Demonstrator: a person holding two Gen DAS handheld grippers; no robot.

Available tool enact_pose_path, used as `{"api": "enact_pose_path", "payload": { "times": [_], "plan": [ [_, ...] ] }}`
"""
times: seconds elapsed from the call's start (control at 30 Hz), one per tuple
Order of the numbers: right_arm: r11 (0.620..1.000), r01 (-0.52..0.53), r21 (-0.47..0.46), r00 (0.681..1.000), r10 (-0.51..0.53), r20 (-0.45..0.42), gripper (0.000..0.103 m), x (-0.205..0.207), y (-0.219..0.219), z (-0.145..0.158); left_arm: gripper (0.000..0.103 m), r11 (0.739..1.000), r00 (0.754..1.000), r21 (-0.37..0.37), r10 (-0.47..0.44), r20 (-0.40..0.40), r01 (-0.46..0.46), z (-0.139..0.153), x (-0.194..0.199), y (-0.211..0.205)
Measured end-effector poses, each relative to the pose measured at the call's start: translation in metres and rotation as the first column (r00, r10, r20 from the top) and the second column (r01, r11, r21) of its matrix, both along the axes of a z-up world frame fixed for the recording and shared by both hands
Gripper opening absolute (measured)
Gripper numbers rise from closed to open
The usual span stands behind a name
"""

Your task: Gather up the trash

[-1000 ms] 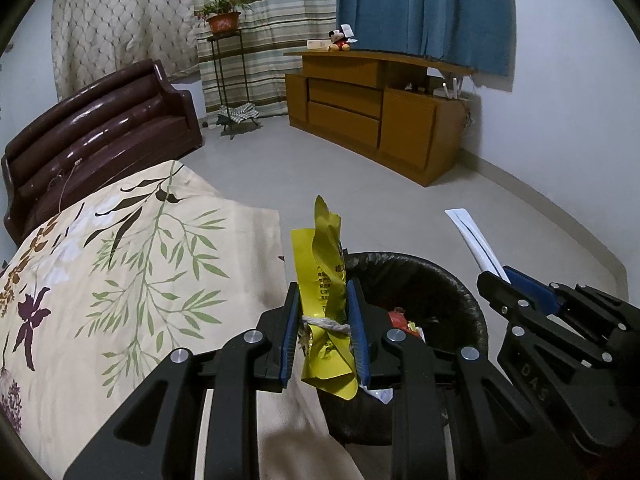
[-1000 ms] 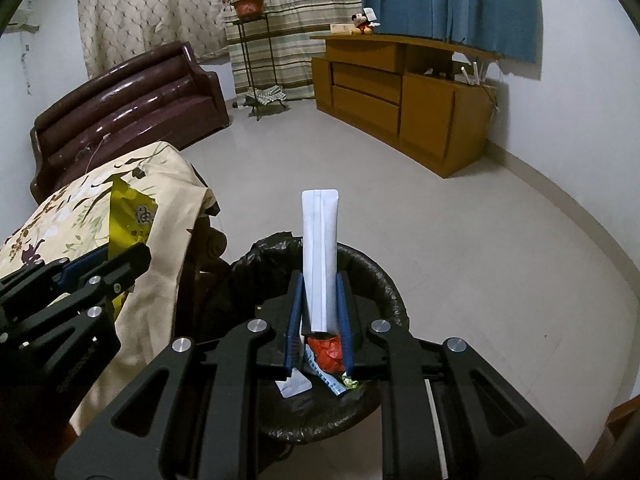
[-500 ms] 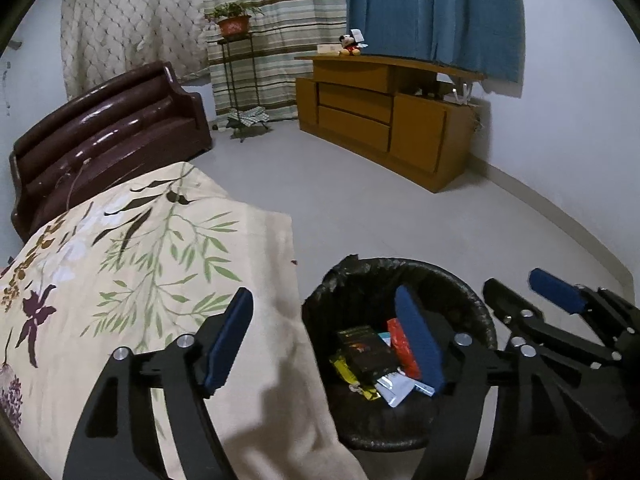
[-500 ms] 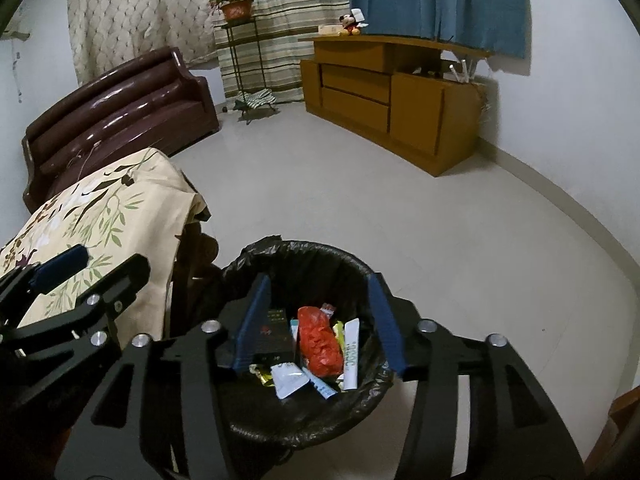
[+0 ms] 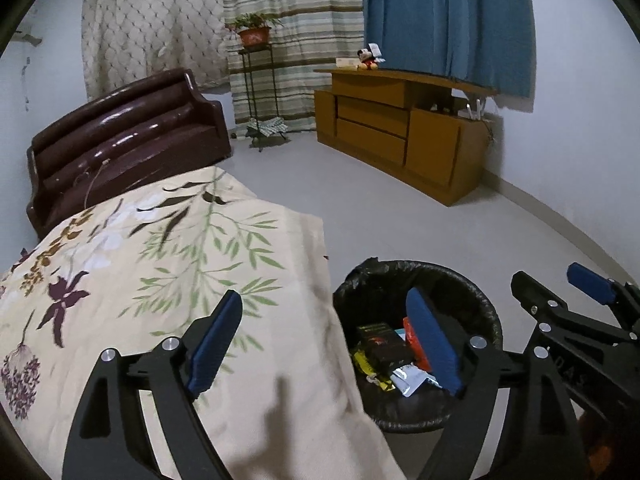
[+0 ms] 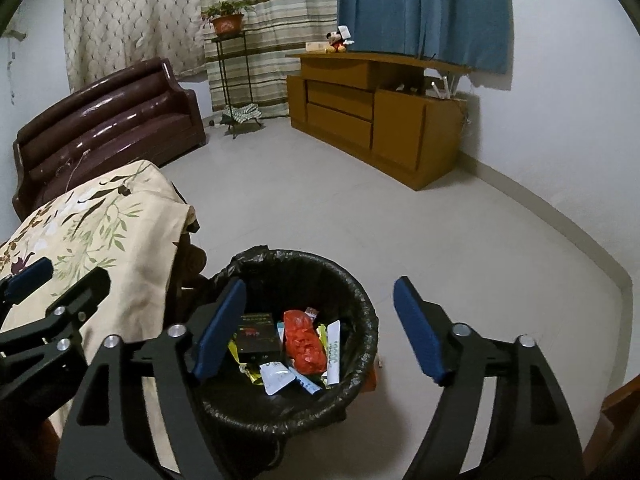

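Floor bin [image 6: 360, 300] now holds both wrappers; both hand-held grippers [image 5: 324, 344] [image 6: 320, 328] spread, empty.

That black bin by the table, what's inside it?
The black-lined bin holds a dark box, a red crumpled wrapper, a white sachet and a yellow wrapper. Whatever lies beneath them is covered.
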State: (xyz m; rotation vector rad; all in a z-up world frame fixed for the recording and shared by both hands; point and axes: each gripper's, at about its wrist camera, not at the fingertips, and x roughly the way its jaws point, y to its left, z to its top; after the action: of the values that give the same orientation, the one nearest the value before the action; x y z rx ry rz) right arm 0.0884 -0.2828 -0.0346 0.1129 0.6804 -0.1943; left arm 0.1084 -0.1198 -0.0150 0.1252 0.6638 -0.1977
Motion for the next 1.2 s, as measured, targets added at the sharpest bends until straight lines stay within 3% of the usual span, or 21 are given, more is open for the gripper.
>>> {"api": "enact_pose_path", "payload": {
  "times": [0.5,1.2],
  "plan": [
    [0.999,-0.018,-0.029,0.998,0.02,0.067,0.088,-0.038,0.028,0.029,0.085,0.998,0.998,-0.026,0.052,0.038,-0.051,0.02,-0.04,0.031],
    [0.997,-0.039,-0.064,0.992,0.046,0.119,0.088,-0.081,0.055,0.054,0.085,0.995,0.991,-0.068,0.081,0.106,-0.074,0.041,-0.076,0.062]
  ]
}}
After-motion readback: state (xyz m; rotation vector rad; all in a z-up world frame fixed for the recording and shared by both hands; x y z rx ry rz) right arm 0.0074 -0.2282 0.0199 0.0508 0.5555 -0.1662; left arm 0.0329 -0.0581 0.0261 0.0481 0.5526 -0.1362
